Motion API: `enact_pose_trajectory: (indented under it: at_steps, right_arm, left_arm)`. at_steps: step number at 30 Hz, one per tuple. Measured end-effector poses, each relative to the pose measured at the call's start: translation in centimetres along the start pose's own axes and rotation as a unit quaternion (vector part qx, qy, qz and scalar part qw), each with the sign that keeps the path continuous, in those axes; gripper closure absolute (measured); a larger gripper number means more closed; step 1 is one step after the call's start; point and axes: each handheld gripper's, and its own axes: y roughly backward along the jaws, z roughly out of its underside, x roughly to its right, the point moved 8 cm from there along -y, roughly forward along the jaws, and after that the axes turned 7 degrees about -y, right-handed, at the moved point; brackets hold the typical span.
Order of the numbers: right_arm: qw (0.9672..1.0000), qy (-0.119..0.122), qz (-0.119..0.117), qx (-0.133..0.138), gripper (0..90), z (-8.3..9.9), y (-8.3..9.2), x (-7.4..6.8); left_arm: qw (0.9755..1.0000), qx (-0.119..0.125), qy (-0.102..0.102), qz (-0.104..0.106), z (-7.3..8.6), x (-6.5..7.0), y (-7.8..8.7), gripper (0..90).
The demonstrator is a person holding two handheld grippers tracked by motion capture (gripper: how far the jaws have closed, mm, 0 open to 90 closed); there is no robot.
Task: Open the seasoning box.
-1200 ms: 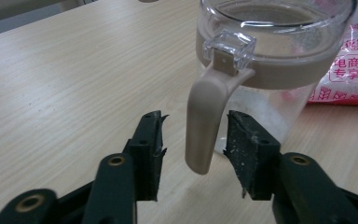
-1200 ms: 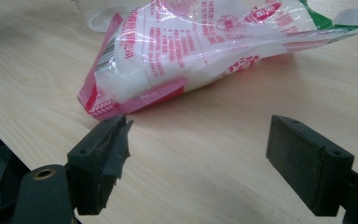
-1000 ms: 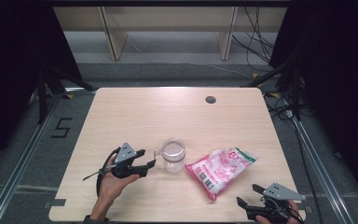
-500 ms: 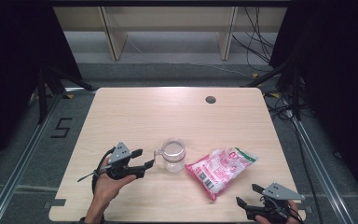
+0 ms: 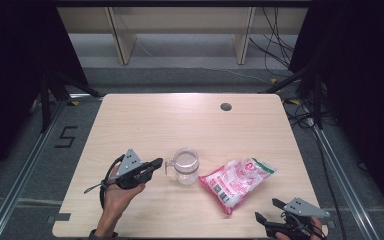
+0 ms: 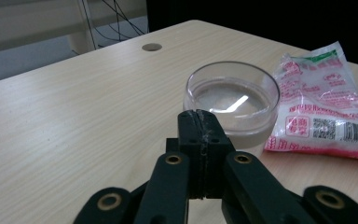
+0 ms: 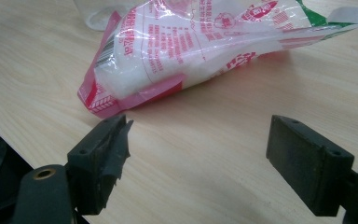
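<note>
A clear glass jug (image 5: pixel 185 166) with a small handle stands upright at the lower centre of the high view on a pale wooden desk (image 5: pixel 145 120) — through its open mouth only a clear, glinting bottom shows, and whether it holds any liquid cannot be told. Just to its right in that view lies a sealed pink-and-white plastic packet (image 5: pixel 236 180) on its side, filled with a white granular content, its printed barcode end toward the lower edge of the frame. Jug and packet sit close together, apparently not touching.

The left hand-held gripper (image 5: pixel 156 163), held in a hand (image 5: pixel 116 192) at the lower left of the high view, points at the jug's handle with its jaws pressed together on nothing; in the left gripper view its tip (image 6: pixel 200 122) sits just short of the glass wall. The right hand-held gripper (image 5: pixel 269 211), at the lower right corner, rests near the desk's front edge with jaws spread wide — the packet's nearer end lies just beyond them, untouched. A round cable hole (image 5: pixel 225 106) marks the desk's upper right.
</note>
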Motion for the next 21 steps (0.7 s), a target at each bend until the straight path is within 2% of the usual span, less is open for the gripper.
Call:
enact_pose_trajectory:
  at_steps: [1,2,3,5,6,7,11,13,16,17,18,19,21]
  right_arm:
    - [0.9999,-0.01,0.0,-0.003,21.7,0.1,0.0,-0.2]
    - [0.9999,-0.01,0.0,-0.003,21.7,0.1,0.0,-0.2]
    - [1.0,0.006,0.001,-0.003,21.7,0.0,0.1,0.1]
    - [1.0,0.005,0.0,-0.003,21.7,0.0,0.1,0.1]
    - [0.9999,-0.013,0.0,-0.003,21.7,0.1,0.1,-0.2]
    - [0.9999,-0.011,-0.001,-0.007,21.6,0.1,0.1,-0.2]
    - [0.9999,-0.012,-0.001,-0.002,21.4,0.1,0.1,-0.2]
    - [0.9999,-0.013,-0.001,-0.005,21.1,0.1,0.1,-0.2]
    - [0.9998,-0.017,-0.003,-0.003,20.8,0.1,0.1,-0.3]
    - [0.9999,-0.016,-0.004,-0.002,20.6,0.0,0.1,-0.4]
    - [0.9999,-0.014,-0.005,-0.001,20.5,0.0,0.1,-0.4]
    - [1.0,-0.003,-0.007,0.003,20.4,-0.1,0.0,-0.2]
    - [1.0,0.002,-0.008,0.005,20.1,-0.2,0.0,-0.2]
  left_arm:
    - [1.0,-0.002,-0.004,0.002,-0.2,-0.1,-0.2,89.4]
    - [1.0,0.001,0.002,0.005,-0.3,0.0,-0.4,89.4]
    - [1.0,0.001,0.0,0.007,-0.4,-0.1,-0.5,89.4]
    - [0.9999,0.0,0.005,0.011,-0.4,0.1,-0.9,89.4]
    - [0.9999,-0.001,0.007,0.013,-0.4,0.2,-1.1,89.4]
    - [0.9999,0.0,0.007,0.014,-0.4,0.2,-1.3,89.4]
    - [0.9999,-0.004,0.007,0.013,-0.4,0.1,-1.8,89.4]
    - [0.9998,0.003,0.014,0.016,-0.5,0.2,-2.1,89.4]
    - [0.9999,-0.002,0.011,0.01,-0.4,-0.1,-2.3,89.4]
    - [0.9999,-0.003,0.009,0.013,-0.3,-0.2,-2.3,89.4]
    - [0.9998,-0.003,0.016,0.01,-0.3,-0.2,-2.3,89.4]
    - [0.9999,-0.003,0.012,0.011,-0.3,-0.3,-2.3,89.4]
    - [0.9998,-0.001,0.011,0.015,-0.3,-0.3,-2.4,89.4]
